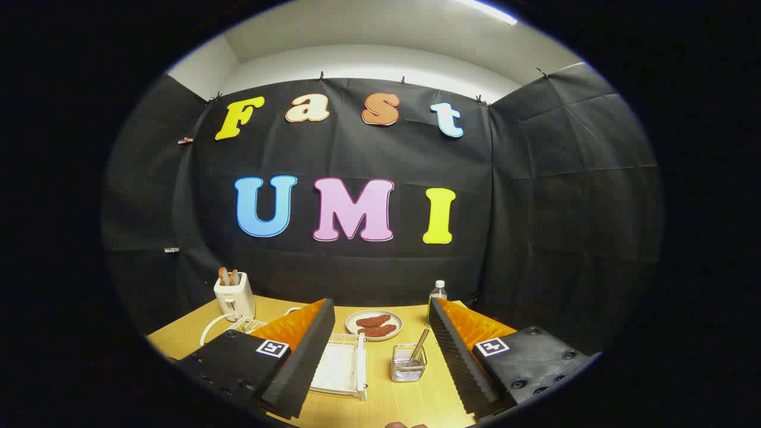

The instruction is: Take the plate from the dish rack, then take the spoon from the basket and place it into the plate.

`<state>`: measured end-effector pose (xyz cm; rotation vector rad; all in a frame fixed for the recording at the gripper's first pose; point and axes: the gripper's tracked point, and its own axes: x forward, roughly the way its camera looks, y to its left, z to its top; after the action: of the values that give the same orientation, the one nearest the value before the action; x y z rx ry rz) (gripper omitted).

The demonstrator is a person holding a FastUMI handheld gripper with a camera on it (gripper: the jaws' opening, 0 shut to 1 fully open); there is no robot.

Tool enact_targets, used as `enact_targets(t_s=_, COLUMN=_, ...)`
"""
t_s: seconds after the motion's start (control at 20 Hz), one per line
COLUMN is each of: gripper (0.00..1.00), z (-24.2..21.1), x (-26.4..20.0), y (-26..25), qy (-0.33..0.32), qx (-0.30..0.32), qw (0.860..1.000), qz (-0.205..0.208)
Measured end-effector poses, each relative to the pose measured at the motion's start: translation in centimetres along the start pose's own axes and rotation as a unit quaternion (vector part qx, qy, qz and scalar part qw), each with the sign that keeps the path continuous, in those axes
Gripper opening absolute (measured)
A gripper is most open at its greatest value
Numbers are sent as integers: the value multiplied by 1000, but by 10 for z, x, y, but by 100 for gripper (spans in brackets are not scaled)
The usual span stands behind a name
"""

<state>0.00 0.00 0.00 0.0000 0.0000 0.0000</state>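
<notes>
Hanging wide open and holding nothing, the gripper is sitting above the table. The dish rack is lying just ahead, by its left finger. The spoon is leaning in the basket between both fingers.
</notes>
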Motion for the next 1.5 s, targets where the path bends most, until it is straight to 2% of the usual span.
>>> enact_targets(t_s=1.0, gripper=98, z=-17, x=7, y=7, qy=37, qx=-6, qw=999, qz=-9)
enact_targets(t_s=1.35, gripper=97, z=-14, x=39, y=29, qy=80, qx=-38, qw=996, qz=4)
enact_targets(t_s=1.5, gripper=98, z=-16, x=64, y=53, qy=112, qx=-41, qw=993, qz=25)
